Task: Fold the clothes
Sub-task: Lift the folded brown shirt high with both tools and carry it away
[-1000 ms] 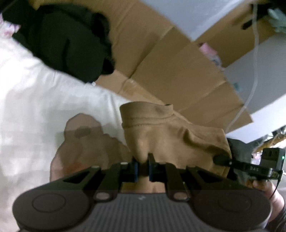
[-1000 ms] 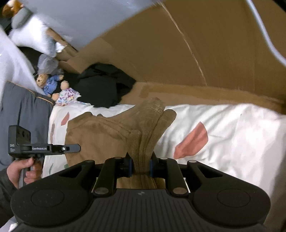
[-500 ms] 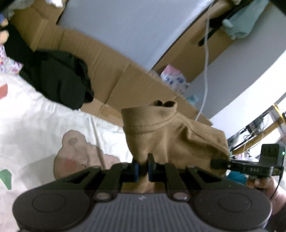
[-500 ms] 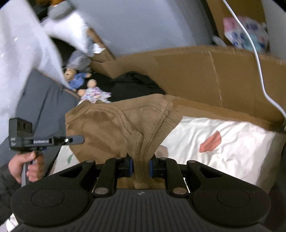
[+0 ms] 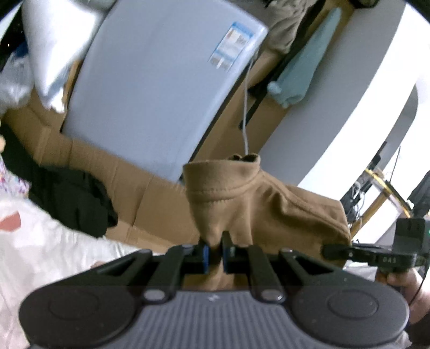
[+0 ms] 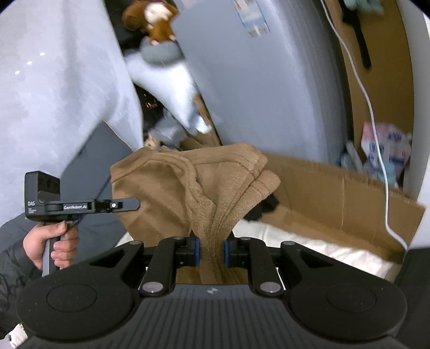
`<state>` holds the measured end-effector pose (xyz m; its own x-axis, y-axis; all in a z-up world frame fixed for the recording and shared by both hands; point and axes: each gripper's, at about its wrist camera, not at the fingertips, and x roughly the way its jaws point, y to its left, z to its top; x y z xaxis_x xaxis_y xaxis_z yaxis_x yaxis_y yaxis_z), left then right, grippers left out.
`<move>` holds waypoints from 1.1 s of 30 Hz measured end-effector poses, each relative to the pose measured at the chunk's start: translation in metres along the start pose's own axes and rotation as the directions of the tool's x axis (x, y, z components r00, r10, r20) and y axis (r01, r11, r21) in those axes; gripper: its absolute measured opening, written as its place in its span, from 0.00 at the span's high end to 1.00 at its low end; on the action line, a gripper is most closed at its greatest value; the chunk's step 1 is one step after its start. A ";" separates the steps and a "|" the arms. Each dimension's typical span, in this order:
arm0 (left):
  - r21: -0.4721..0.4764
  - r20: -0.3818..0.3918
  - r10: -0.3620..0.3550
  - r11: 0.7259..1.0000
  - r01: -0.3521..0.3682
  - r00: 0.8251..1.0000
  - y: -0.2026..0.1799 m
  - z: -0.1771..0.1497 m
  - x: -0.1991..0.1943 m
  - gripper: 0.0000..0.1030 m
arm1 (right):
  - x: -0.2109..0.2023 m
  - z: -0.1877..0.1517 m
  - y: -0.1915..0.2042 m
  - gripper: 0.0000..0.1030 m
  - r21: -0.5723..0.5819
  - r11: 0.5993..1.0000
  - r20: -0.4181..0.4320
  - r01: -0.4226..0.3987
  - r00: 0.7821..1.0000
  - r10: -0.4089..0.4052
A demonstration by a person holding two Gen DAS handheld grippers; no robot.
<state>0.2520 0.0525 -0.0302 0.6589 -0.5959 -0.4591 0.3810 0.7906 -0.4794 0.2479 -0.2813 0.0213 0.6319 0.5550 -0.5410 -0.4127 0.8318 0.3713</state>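
Observation:
A tan knit garment (image 5: pixel 258 204) hangs in the air between my two grippers, well above the white patterned bedsheet (image 5: pixel 40 247). My left gripper (image 5: pixel 214 251) is shut on one bunched edge of it near a stitched hem. My right gripper (image 6: pixel 211 251) is shut on a thick ribbed fold of the same garment (image 6: pixel 193 188). Each gripper shows in the other's view: the right one (image 5: pixel 376 257) at the garment's far right end, the left one (image 6: pixel 80 206) held in a hand at its left end. The garment's lower part is hidden behind the gripper bodies.
A black garment (image 5: pixel 70 198) lies on the sheet by a cardboard wall (image 5: pixel 150 198). A pale blue-grey panel (image 5: pixel 161 88) stands behind with a white cable (image 6: pixel 371 112). Pillows (image 6: pixel 48 88) and stuffed toys (image 6: pixel 158 21) lie at the left. The sheet (image 6: pixel 309 241) lies below.
Both grippers have risen and tilted upward with the tan garment, lifting it clear of the sheet. The grips have not changed.

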 end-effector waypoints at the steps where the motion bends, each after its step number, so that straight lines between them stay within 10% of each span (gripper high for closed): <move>1: 0.009 0.010 -0.001 1.000 0.001 1.000 -0.006 0.004 -0.006 0.91 | -0.005 0.001 0.004 0.83 -0.002 1.000 0.012 0.000 1.000 0.000; 18: 0.054 0.063 -0.039 0.998 0.036 0.997 -0.057 0.011 -0.026 0.91 | -0.041 0.005 0.032 0.84 -0.043 0.999 0.108 -0.032 0.994 0.037; 33: 0.047 0.002 -0.180 0.983 0.179 0.984 -0.083 0.002 0.057 0.91 | -0.098 -0.026 -0.021 0.84 -0.051 0.993 0.132 0.104 0.987 -0.096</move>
<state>0.2598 -0.0466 -0.0151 0.5814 -0.7278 -0.3636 0.5233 0.6767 -0.5179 0.1780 -0.3531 0.0470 0.7497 0.4661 -0.4697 -0.3778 0.8843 0.2745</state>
